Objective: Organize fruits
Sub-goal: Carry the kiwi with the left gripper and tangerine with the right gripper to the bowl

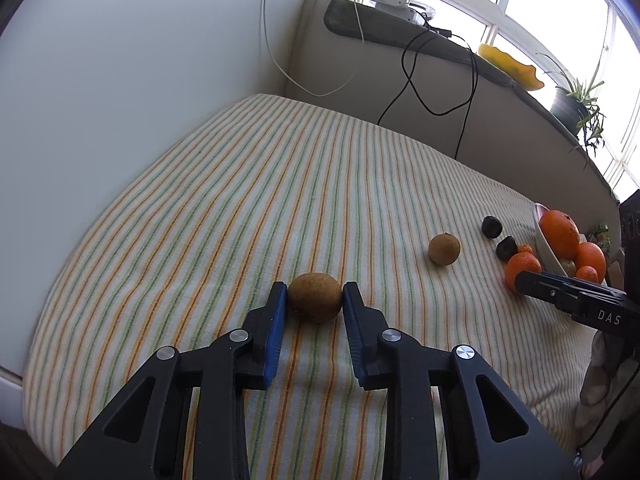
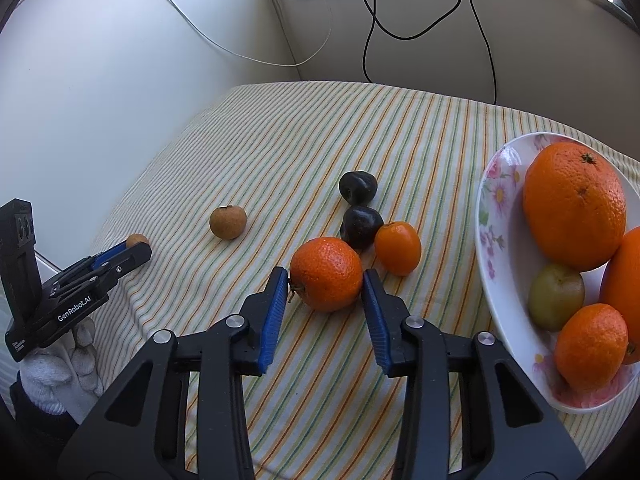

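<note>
Brown and rough-skinned, a small oval fruit (image 1: 315, 298) sitting dead ahead of the left tongs (image 1: 315, 294), lower centre of the left wrist frame, bracketed by both blue pads (image 1: 277, 336). Pads at or almost at its flanks; contact not certain, no lift visible, fruit resting on the striped tabletop (image 1: 240, 184). Long axis lying across the frame, pad to pad, so squeezed end to end rather than across the narrow waist. Likely to hold, though a rounded end can slip out forward.

Orange and dimpled, a mandarin (image 2: 326, 274) framed likewise by the right tongs (image 2: 326, 280) at lower centre of the right wrist frame. Left pad touching near the stem, right pad just beside the skin; jaws spread about the fruit, not yet clamped, as far as can be judged.

Floral plate (image 2: 496, 208) at the right edge of that frame, already carrying a large orange (image 2: 574, 204) and others. Clearly nearer the right tongs than the left. A smaller orange fruit (image 2: 398, 248) and two dark plums (image 2: 360, 208) just behind the mandarin; a second brown fruit (image 2: 228, 221) upper left of it.
</note>
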A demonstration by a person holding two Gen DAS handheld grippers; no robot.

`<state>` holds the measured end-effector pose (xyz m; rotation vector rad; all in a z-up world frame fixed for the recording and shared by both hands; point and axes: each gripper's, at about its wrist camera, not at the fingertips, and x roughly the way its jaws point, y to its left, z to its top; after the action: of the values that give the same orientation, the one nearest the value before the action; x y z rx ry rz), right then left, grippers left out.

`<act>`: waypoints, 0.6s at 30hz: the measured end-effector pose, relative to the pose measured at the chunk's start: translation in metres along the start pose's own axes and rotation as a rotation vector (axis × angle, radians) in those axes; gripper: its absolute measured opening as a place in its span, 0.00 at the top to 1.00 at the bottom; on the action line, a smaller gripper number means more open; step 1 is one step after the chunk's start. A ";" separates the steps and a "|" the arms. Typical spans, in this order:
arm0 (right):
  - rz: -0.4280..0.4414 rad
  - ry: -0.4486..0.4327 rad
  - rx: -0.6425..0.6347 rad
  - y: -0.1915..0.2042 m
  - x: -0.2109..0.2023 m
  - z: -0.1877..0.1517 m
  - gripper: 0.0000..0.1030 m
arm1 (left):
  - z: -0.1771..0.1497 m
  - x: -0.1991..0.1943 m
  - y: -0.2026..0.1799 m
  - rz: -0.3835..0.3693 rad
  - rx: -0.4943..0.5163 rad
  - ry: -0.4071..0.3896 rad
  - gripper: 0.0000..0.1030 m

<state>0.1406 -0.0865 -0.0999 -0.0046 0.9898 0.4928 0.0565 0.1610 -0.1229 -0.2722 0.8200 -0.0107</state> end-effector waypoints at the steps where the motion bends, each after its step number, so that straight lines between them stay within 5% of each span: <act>1: 0.002 -0.001 0.000 0.000 -0.001 0.000 0.62 | 0.000 0.000 0.000 0.000 0.002 0.000 0.75; 18: 0.031 -0.071 -0.010 -0.001 -0.043 -0.008 0.62 | 0.004 -0.027 -0.017 -0.064 0.011 -0.054 0.75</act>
<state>0.1152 -0.1062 -0.0697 0.0190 0.9185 0.5230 0.0427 0.1483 -0.0971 -0.2865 0.7571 -0.0674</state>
